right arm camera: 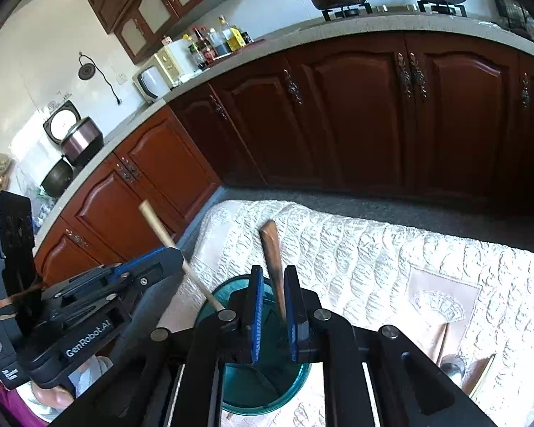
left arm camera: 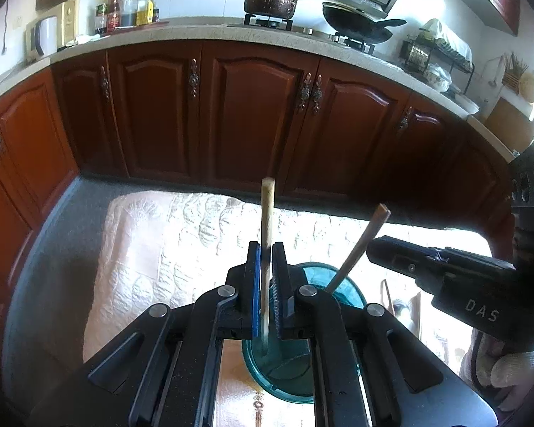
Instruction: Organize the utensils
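A teal see-through cup stands on a white quilted cloth. My left gripper is shut on a pale wooden stick, which points up while its lower end reaches into the cup. My right gripper hovers over the same cup with a brown wooden handle between its pads. A thin gap shows beside that handle, so the jaws stand open around it. The handle leans with its lower end in the cup.
More utensils, a metal spoon among them, lie on the cloth at the right. Dark wooden cabinets run along the far side under a counter with a pot and a wok. A gloved hand holds the right gripper.
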A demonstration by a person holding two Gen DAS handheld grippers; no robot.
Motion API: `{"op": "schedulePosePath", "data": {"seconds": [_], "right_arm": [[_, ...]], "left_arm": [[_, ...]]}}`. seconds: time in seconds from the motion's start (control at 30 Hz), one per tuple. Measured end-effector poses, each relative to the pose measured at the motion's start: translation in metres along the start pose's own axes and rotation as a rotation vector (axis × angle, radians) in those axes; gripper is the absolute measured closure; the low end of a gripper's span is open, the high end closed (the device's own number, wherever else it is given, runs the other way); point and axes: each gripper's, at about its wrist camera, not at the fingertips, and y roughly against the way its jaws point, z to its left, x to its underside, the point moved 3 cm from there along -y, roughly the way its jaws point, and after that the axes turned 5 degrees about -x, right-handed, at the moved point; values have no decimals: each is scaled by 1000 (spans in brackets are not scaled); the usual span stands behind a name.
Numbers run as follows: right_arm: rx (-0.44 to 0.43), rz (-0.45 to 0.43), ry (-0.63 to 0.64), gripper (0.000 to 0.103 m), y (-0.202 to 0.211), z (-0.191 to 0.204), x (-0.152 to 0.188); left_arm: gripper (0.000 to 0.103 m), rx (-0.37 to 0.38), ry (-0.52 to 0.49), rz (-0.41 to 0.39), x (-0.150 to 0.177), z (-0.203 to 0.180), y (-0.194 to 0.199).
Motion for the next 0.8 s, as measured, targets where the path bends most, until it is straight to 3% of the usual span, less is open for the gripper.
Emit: {"op": "schedulePosePath", "data": {"seconds": [0.13,0.67,0.8], "right_arm": [[6,-3,-8,76,2,-2,6],[63,-32,-26,68,40,2,44],[129,-59,-20,66,65,-2,58]], "left_arm": [[73,12,10,4,4,1,1],[61,16,-7,-18,28,-18,33],[57,30,-25,-28,36,-34,45]]}}
